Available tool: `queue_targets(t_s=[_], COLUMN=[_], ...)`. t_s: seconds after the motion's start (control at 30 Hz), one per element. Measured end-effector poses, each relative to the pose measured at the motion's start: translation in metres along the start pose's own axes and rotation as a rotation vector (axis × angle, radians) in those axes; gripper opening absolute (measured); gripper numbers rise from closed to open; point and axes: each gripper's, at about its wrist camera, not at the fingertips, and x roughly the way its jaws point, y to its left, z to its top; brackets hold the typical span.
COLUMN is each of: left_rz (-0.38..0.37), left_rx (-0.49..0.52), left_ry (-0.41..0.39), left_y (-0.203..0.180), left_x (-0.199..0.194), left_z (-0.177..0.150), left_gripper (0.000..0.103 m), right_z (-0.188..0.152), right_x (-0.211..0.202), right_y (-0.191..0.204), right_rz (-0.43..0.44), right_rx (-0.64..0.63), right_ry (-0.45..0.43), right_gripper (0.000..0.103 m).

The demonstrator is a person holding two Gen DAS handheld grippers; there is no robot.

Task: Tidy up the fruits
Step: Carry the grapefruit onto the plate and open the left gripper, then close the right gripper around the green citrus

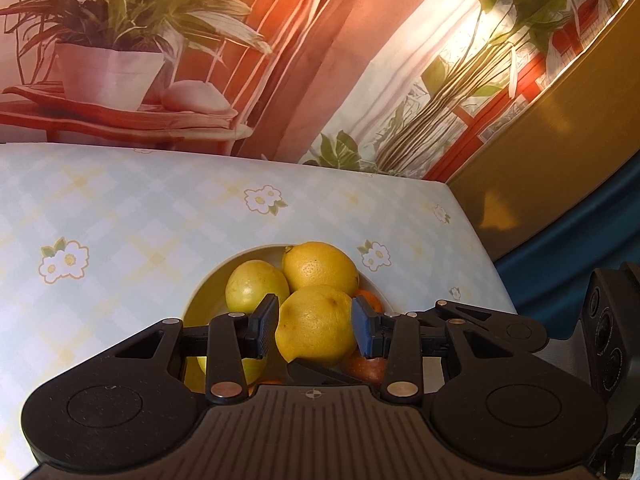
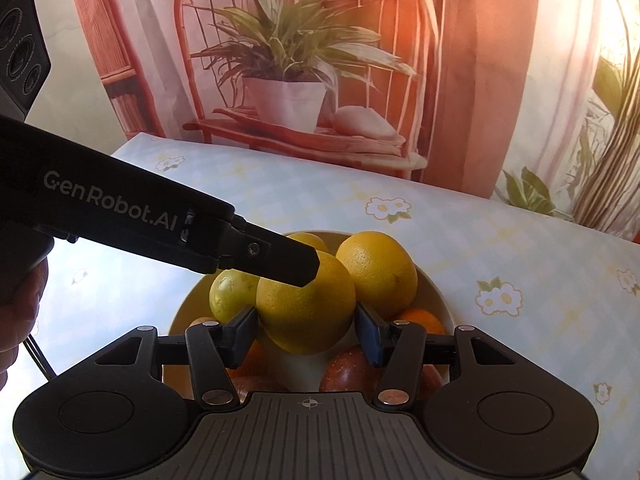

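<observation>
- Two grippers meet over one bowl [image 2: 434, 280] on the flowered tablecloth [image 1: 120, 216].
- Left gripper [image 1: 315, 326] has its fingers around the front lemon [image 1: 316, 324], seemingly clamped on it.
- Right gripper [image 2: 306, 330] straddles that same fruit; whether its pads press I cannot tell.
- Counted in the bowl: three yellow lemons, one green-yellow citrus [image 2: 232, 290], one orange [image 2: 422, 318], one red-brown fruit [image 2: 352, 372].

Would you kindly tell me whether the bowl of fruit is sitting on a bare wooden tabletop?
No, the bowl rests on a pale checked tablecloth printed with white flowers.
</observation>
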Motion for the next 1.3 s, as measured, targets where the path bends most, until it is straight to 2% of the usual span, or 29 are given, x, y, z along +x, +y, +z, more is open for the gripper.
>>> queue_targets(t_s=[0.17,0.5,0.73,0.97,1.13,1.3], left_rz=[0.026,0.111,0.212,0.346,0.436,0.42], left_rx=[-0.003,-0.01,0.046,0.134,0.23,0.204], left_ry=[-0.047,-0.162,-0.242,-0.327,-0.375,-0.394], left_y=[0.003,0.011,0.015,0.027,0.025,0.028], left_x=[-0.018,-0.072,-0.118,-0.167,-0.181,-0.179], left_z=[-0.002,-0.027,-0.048,-0.051,-0.06,-0.075], left_gripper=[0.041,0.041,0.041,0.041,0.041,0.042], right_z=[-0.001,-0.014,-0.046,-0.082,-0.105,-0.115], right_x=[-0.003,-0.04,-0.069,-0.088,-0.093,-0.093], right_y=[0.004,0.004,0.017,0.035,0.048,0.063], right_rz=[-0.02,-0.06,-0.054,-0.048,-0.058,-0.051], right_rx=[-0.009,0.069,0.12,0.173,0.196,0.176], right_ry=[-0.002,-0.103,-0.166,-0.25,-0.306,-0.323], right_gripper=[0.049,0.049,0.049,0.049,0.049,0.049])
